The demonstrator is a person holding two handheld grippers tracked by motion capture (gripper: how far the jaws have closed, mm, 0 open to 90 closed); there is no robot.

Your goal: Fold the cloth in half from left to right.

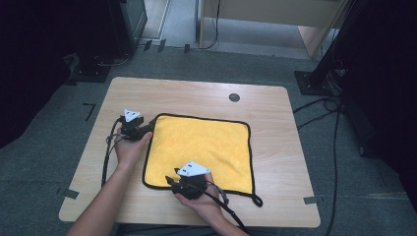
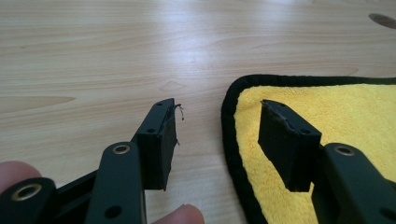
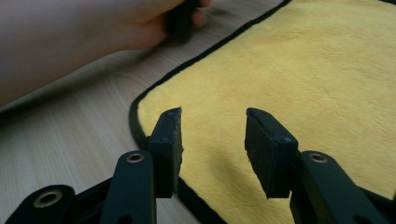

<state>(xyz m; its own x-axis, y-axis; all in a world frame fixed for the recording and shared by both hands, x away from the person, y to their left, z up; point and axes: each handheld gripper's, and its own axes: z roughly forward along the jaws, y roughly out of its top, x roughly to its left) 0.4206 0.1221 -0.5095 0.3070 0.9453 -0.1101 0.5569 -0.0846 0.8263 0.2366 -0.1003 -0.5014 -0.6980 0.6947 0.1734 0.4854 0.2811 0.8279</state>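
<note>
No legible text, label, brand, number or sign anywhere. Nothing printed on the yellow cloth [image 1: 199, 150] or its black edging, nothing on the wooden desk [image 1: 196, 93], nothing readable on the black fingers [image 2: 159, 140] or the grey plates.

The right gripper [image 1: 172, 181] covers part of the yellow cloth's [image 1: 199, 147] near edge. Both forearms are cut off at the bottom. The small dark disc [image 1: 234, 97] on the surface [image 1: 196, 91] is too small to identify.
</note>
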